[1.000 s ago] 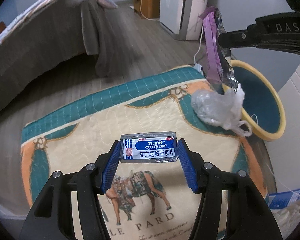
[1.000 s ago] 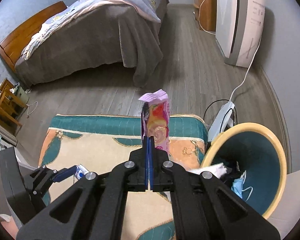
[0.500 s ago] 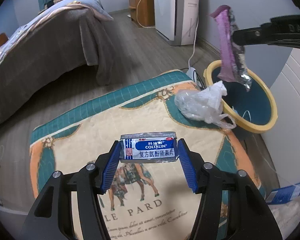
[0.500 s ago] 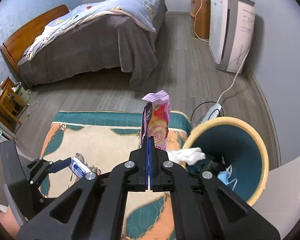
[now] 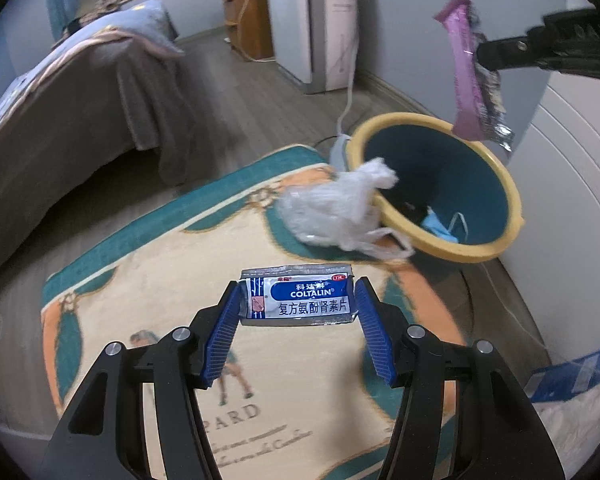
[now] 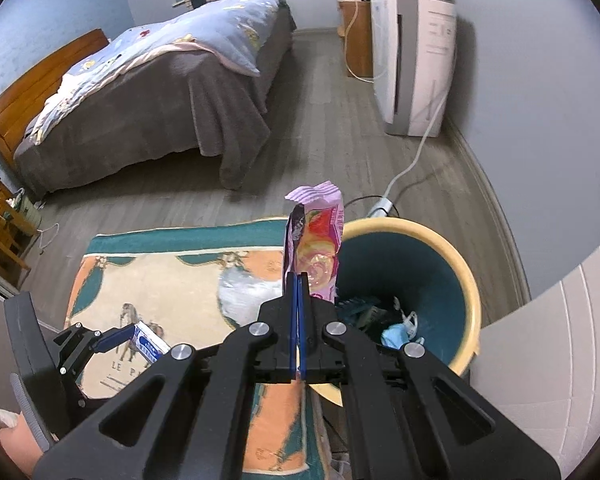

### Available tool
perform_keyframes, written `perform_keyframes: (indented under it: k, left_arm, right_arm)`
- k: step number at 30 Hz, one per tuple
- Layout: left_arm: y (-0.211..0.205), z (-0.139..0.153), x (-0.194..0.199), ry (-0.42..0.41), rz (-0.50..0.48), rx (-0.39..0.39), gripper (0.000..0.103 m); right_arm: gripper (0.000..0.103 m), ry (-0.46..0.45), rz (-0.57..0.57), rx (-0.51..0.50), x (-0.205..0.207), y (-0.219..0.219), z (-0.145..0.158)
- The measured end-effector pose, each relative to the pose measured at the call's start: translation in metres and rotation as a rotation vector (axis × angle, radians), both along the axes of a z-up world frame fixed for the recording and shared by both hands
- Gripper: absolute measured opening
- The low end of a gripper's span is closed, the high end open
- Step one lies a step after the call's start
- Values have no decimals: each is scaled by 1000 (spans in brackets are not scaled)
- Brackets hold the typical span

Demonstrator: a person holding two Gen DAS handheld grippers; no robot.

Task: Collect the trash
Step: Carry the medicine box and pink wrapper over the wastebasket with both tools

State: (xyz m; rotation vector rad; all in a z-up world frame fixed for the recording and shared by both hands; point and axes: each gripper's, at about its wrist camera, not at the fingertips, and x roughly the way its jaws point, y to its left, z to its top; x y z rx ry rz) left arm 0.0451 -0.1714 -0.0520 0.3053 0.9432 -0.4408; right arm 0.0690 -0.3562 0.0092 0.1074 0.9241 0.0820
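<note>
While both are hovering above the rug [image 5: 148,280], left tool [image 5: 298,300] is gripping a Coltalin sachet [image 5: 298,295], right tool [image 6: 297,292] is pinching a pink snack wrapper [image 6: 318,248] by the wastebasket [image 6: 466,280], crumpled plastic bag [image 5: 332,210] leaning against its rim.

Bin [image 6: 470,280] near rim hidden behind right tool [image 6: 297,360].

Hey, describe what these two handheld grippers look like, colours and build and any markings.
Both match: the left gripper and the right gripper have matte black plastic frames with triangular cut-outs in the arms, round silver screw heads at the pivots, and jaws faced with ribbed blue pads. No cables show. No lettering is legible on either gripper in these views.
</note>
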Motion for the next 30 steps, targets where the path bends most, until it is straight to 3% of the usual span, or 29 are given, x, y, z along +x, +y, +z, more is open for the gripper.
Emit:
perform_keyframes:
  k: [12,23,27,30]
  left_arm:
    - [-64,-9,-33,24,-169,-9,59]
    - [-109,-5,-26,74,-188,-101,59]
    - [-130,-7,-15,69,-214,-81,59]
    - [-148,-15,-4,46,-246,-18,59]
  right_arm:
    - [0,38,-37,14,4,-31,-16]
    - [0,63,-194,106,3,-105,-39]
    - [0,93,-251,161,3,-123,-54]
    - [0,111,-268,155,4,-126,-62]
